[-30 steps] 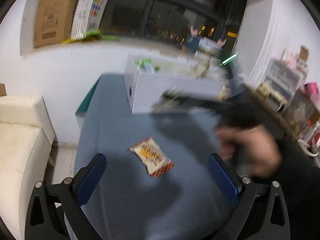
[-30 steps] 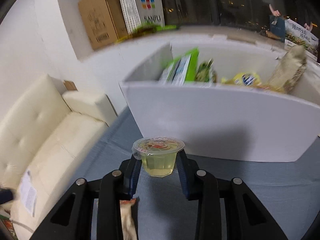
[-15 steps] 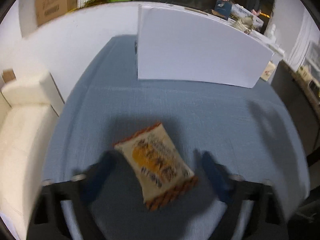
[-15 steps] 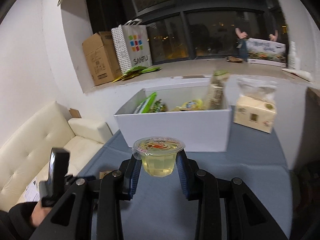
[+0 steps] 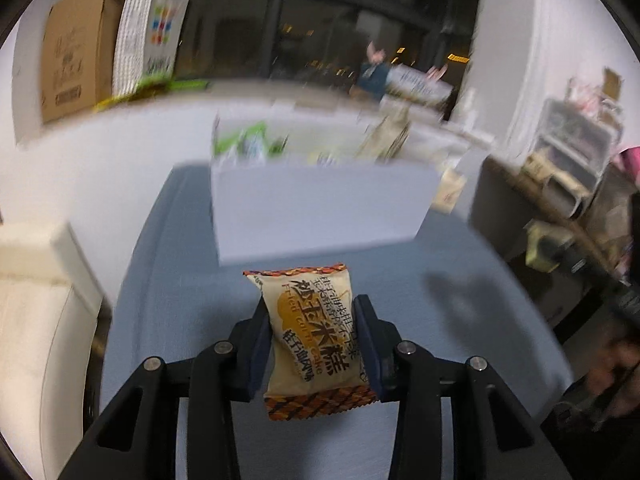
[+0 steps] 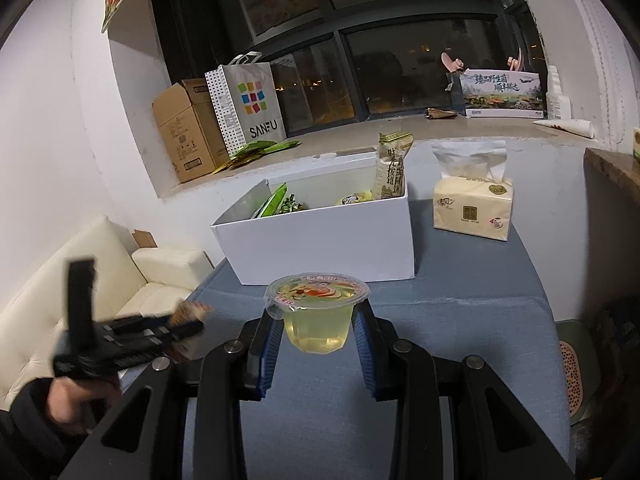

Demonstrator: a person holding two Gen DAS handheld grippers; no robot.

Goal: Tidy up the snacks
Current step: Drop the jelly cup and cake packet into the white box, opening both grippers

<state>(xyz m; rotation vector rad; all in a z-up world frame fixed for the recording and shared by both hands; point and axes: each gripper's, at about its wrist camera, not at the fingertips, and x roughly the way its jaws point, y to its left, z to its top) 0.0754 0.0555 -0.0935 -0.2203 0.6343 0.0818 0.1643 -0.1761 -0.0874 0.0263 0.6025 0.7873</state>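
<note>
Fingers of the left gripper (image 5: 313, 343) are closing on a fried corn cake packet (image 5: 316, 332) while the right gripper (image 6: 317, 334) clamps a jelly cup (image 6: 318, 314); both loads are picked, so next comes carrying them to the white box (image 6: 320, 240) at twelve o'clock.

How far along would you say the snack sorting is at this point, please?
Done: several snack packets already stand inside the white box. In hand: the right tongs are shut on a jelly cup; the left tongs are closing on a fried corn rice cake packet lifted off the blue tablecloth. Left: both snacks still need to go into the box.
</note>
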